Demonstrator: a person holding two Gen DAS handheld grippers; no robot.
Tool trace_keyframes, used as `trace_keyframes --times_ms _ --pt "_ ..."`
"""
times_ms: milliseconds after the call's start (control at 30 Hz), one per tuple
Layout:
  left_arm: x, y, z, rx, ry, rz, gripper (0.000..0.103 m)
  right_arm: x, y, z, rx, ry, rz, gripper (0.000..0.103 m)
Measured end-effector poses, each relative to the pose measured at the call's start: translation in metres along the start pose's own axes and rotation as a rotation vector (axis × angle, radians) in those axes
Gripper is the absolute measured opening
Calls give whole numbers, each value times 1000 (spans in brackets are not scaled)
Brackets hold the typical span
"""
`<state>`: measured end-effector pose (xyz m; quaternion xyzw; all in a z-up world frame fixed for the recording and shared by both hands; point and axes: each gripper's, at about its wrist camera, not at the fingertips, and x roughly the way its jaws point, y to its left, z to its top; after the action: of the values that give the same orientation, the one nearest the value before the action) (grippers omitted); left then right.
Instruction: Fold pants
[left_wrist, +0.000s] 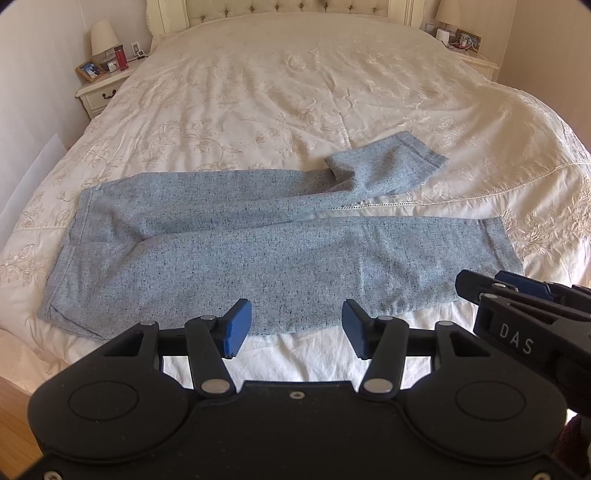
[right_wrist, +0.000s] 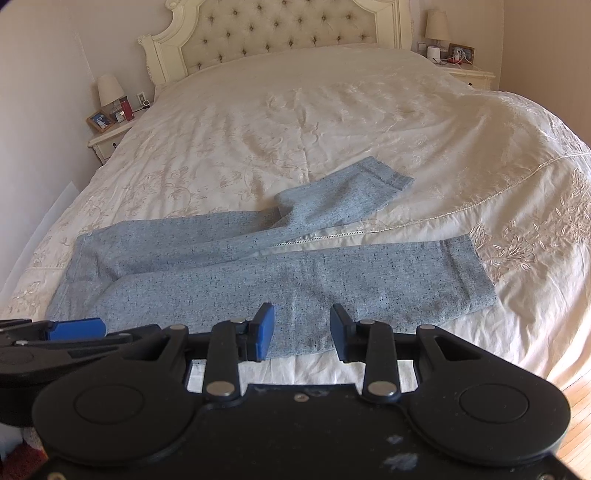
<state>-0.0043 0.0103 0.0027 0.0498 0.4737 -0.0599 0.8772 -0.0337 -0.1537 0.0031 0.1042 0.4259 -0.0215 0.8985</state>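
Both tools, left tool (left_wrist: 296, 328) and right tool (right_wrist: 302, 332), agape and empty above pants (left_wrist: 229, 254) spread on bed (left_wrist: 295, 81); likely to pinch bedcover too, since thin cloth lies flat.

The light blue-grey flecked knit pants (left_wrist: 229, 254) lie spread flat across the near part of the cream embroidered bed cover (left_wrist: 280, 96), waistband to the left and legs running right. The near leg lies straight. The far leg angles away and doubles back near its hemmed cuff (right_wrist: 384, 177).
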Motion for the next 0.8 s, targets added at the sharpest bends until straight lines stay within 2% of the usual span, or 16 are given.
trace_keyframes --times_ms 800 --pt "-2 0 -5 -5 2 17 60 -8 5 -5 -23 -17 11 40"
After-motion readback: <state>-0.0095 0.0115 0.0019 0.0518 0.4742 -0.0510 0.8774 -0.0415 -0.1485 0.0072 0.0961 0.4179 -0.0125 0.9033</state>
